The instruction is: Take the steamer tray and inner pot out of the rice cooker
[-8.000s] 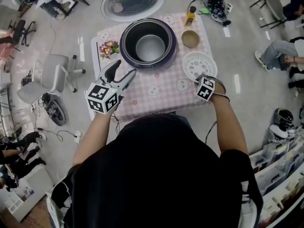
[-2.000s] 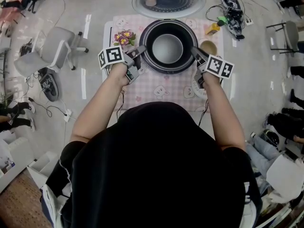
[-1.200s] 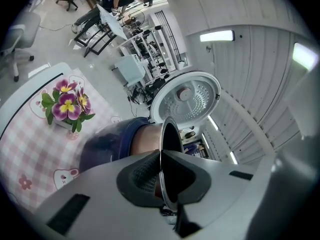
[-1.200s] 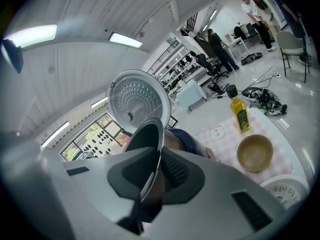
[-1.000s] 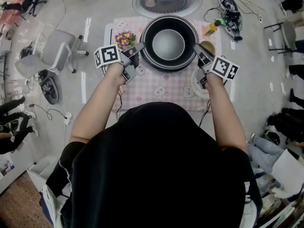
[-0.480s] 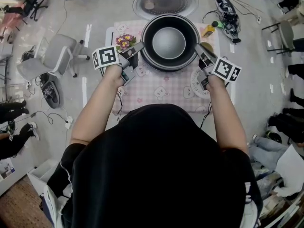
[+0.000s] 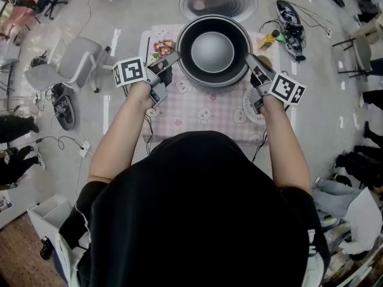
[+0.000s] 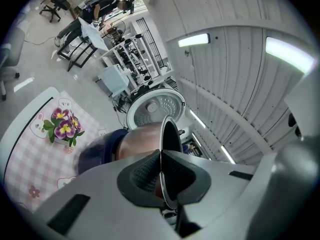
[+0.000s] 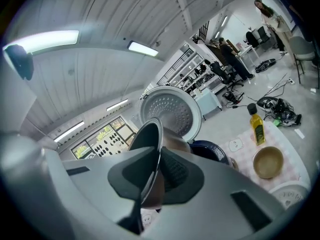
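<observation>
Left gripper point(image 7: 173, 57) and right gripper point(image 7: 249, 58) pinch inner pot point(image 7: 213, 51) at opposite rims.

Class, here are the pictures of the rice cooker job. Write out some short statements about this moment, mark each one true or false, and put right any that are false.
1. The left gripper and the right gripper are both shut on the rim of the inner pot. True.
2. The steamer tray sits inside the inner pot. False: it lies on the checked tablecloth, beside the right gripper.
3. The rice cooker's lid is closed. False: it stands open behind the pot.
4. A small pot of flowers stands on the table on the left gripper's side. True.
5. The inner pot is full of rice. False: its inside looks empty.
</observation>
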`<state>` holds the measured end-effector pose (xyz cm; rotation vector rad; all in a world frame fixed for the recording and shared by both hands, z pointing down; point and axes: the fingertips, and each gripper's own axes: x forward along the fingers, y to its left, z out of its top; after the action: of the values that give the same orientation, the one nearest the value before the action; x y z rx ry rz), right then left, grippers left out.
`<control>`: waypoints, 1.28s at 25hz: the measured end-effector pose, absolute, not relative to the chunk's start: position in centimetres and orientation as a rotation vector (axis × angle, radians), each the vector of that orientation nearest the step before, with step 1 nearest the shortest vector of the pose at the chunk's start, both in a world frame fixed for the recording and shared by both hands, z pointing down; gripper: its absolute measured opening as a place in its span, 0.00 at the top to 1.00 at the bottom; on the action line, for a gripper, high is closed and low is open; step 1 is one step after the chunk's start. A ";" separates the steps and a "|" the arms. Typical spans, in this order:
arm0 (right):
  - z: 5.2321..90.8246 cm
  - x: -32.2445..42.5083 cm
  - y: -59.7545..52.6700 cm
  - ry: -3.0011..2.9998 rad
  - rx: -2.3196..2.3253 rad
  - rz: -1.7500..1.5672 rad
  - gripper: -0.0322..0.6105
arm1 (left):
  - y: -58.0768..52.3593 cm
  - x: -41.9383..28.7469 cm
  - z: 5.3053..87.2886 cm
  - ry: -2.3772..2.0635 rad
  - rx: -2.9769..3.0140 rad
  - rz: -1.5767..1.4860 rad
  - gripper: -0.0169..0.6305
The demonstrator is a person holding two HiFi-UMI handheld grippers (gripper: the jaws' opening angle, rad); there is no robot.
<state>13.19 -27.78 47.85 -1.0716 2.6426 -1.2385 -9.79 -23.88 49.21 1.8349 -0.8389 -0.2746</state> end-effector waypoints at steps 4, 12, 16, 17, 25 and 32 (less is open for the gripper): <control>46.4 12.2 -27.6 2.673 -1.008 -1.214 0.88 | -22.7 -10.6 47.9 -0.867 1.840 -0.304 0.93; 44.9 6.8 -24.9 2.751 -0.870 -1.194 0.88 | -18.3 -15.6 46.6 -0.939 1.821 -0.385 0.93; 45.1 1.5 -22.4 2.804 -0.792 -1.180 0.88 | -14.8 -20.4 46.9 -0.981 1.802 -0.434 0.93; 44.9 0.8 -22.1 2.813 -0.771 -1.186 0.88 | -14.1 -20.9 46.7 -0.994 1.774 -0.445 0.93; 46.2 -4.7 -19.1 2.881 -0.631 -1.258 0.88 | -9.2 -25.6 48.2 -1.078 1.687 -0.475 0.93; 48.8 -7.1 -18.8 2.913 -0.585 -1.340 0.88 | -8.1 -27.4 51.0 -1.104 1.594 -0.471 0.93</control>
<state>-7.07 -18.77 48.78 -0.5850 2.9131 -1.3402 -27.38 -8.09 51.04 1.5941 -1.1038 -0.4708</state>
